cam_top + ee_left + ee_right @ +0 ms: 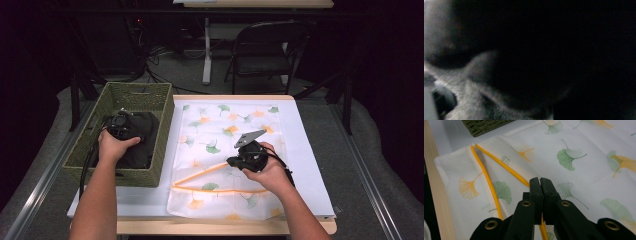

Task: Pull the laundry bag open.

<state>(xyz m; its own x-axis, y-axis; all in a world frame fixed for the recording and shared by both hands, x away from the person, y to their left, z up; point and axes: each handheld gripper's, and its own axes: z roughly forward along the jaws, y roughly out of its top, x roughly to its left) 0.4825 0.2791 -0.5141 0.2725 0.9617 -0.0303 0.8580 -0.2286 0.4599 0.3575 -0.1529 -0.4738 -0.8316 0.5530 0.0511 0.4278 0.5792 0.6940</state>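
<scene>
Holding zipper edge of ginkgo-print bag w/ right gripper, jaws clenched on yellow zipper tape at mid-table. Left gripper sunk in dark garment inside green basket, far left; grip state: can't tell. Tip: keep bag mouth lifted wide, get firm pinch on garment before lifting.

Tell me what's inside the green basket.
In the basket lies a dark bundle of cloth, with the left gripper down on it. Whatever lies beneath the cloth is covered, as is the basket's floor.
</scene>
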